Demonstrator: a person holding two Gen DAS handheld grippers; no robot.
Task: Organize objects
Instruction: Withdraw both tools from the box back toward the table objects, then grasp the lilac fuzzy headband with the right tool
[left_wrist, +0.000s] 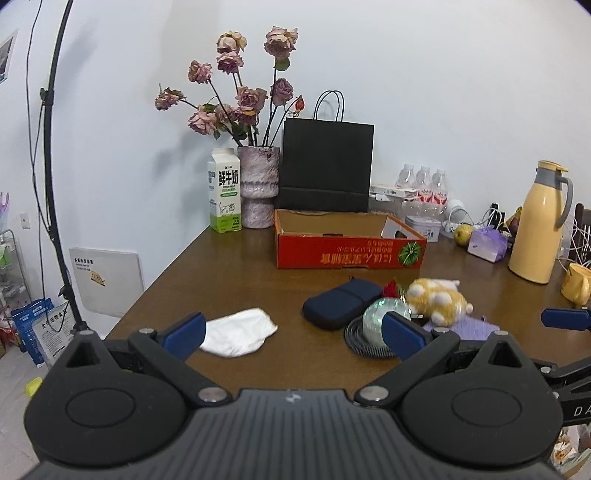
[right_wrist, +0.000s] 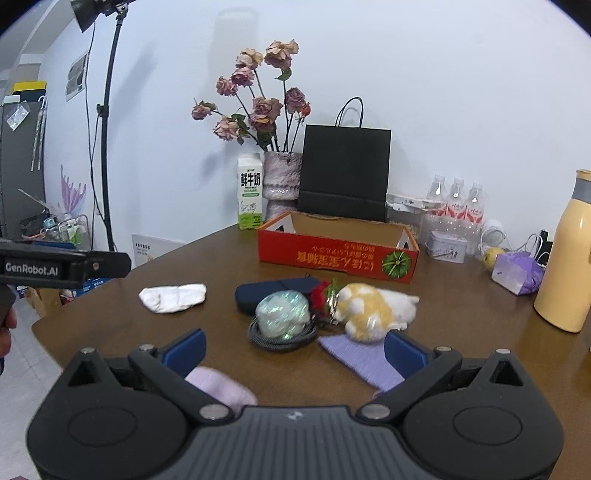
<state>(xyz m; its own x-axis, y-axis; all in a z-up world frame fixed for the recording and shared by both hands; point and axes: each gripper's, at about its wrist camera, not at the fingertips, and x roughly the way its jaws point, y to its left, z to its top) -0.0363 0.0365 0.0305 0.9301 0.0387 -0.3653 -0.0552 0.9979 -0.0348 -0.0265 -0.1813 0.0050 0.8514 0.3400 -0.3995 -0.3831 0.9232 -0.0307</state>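
Observation:
On the brown table (left_wrist: 221, 266) lie a white sock (left_wrist: 238, 332), a navy zip case (left_wrist: 341, 301), a shiny wrapped ball (left_wrist: 380, 317) on a coiled black cable (left_wrist: 356, 341), a yellow-and-white plush toy (left_wrist: 437, 299), a red flower (left_wrist: 393, 288) and a purple knit cloth (right_wrist: 360, 360). Behind them stands an open red cardboard box (left_wrist: 347, 253). My left gripper (left_wrist: 293, 334) is open above the table's near edge, with the white sock by its left finger. My right gripper (right_wrist: 295, 350) is open too, low in front of the ball (right_wrist: 282, 314) and plush toy (right_wrist: 373, 310). A pale pink sock (right_wrist: 221, 387) lies under its left finger.
A milk carton (left_wrist: 224, 190), a vase of dried roses (left_wrist: 258, 184) and a black paper bag (left_wrist: 327, 166) line the back wall. Water bottles (left_wrist: 423, 184), a tin (left_wrist: 424, 227), a pear (left_wrist: 463, 233), a purple pack (left_wrist: 487, 243) and a yellow thermos jug (left_wrist: 537, 225) crowd the right.

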